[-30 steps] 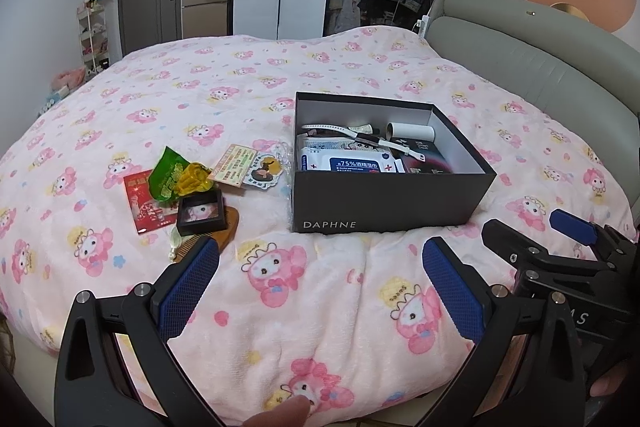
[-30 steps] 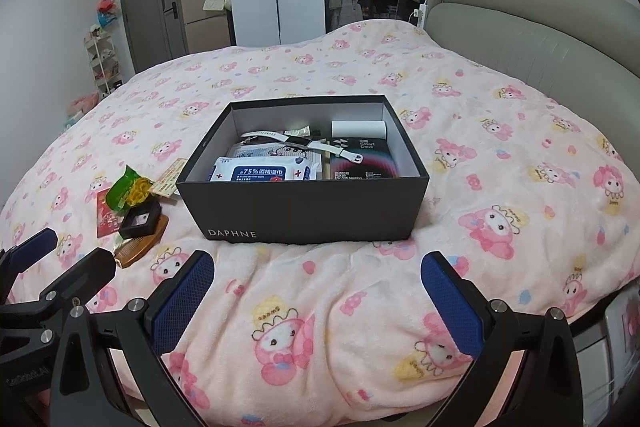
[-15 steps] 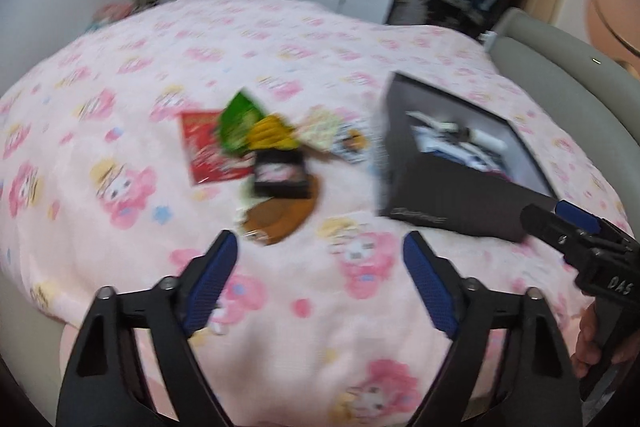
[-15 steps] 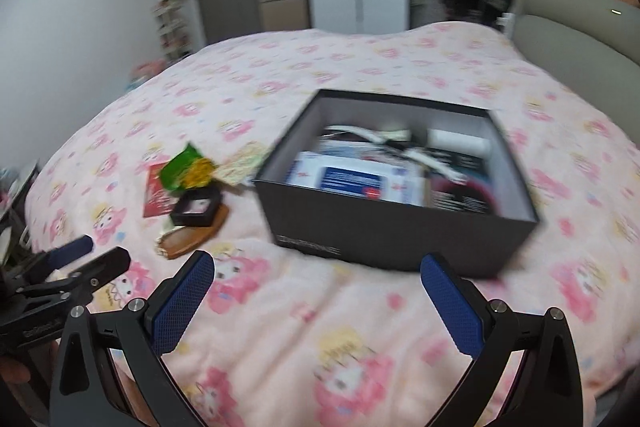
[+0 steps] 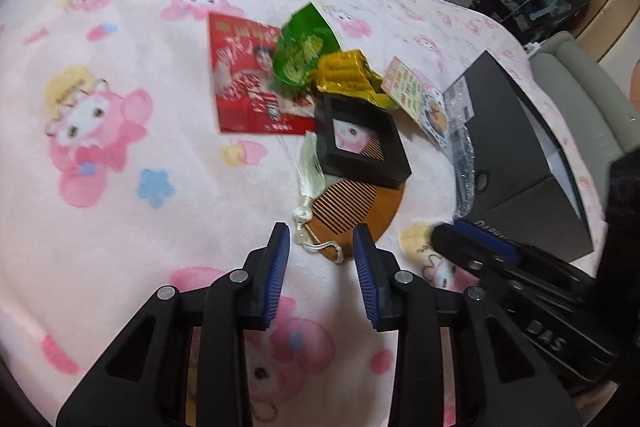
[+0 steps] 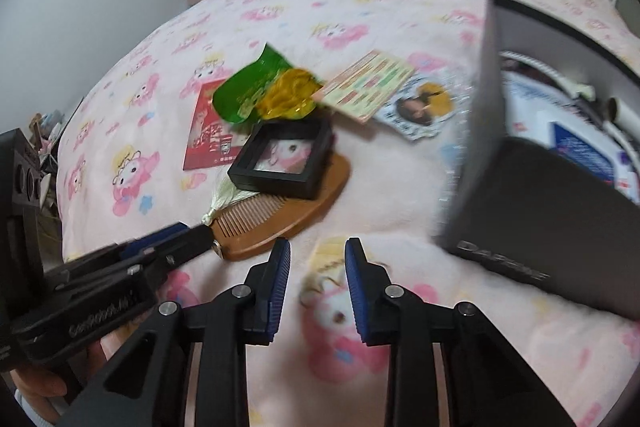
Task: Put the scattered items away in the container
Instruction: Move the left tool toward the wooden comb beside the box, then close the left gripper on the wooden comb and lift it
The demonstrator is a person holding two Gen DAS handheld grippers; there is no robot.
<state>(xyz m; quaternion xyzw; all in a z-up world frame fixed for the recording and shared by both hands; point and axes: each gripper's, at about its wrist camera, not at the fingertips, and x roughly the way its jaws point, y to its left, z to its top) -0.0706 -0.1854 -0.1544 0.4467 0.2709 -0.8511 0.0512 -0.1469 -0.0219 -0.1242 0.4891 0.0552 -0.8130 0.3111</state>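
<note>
A pile of loose items lies on the pink bed: a wooden comb (image 5: 356, 207) with a white tassel (image 5: 310, 171), a black frame case (image 5: 362, 141) resting on it, a red packet (image 5: 248, 83), a green packet (image 5: 304, 51), a yellow wrapper (image 5: 348, 75) and a printed card (image 5: 404, 91). The dark open box (image 5: 520, 163) marked DAPHNE stands to the right and holds several items. My left gripper (image 5: 321, 241) is open, its jaws narrowed, just short of the comb's near end. My right gripper (image 6: 317, 255) is open and empty, right of the comb (image 6: 280, 215), left of the box (image 6: 540, 203).
A round sticker (image 6: 420, 105) and a clear bubble bag (image 5: 464, 163) lie between the pile and the box. A grey padded headboard (image 5: 580, 95) is behind the box. A wardrobe and shelves stand at the far end of the room.
Both grippers have swung left and down towards the pile and narrowed their jaws. The left one now sits at the comb's end; the box has shifted to the right in both views.
</note>
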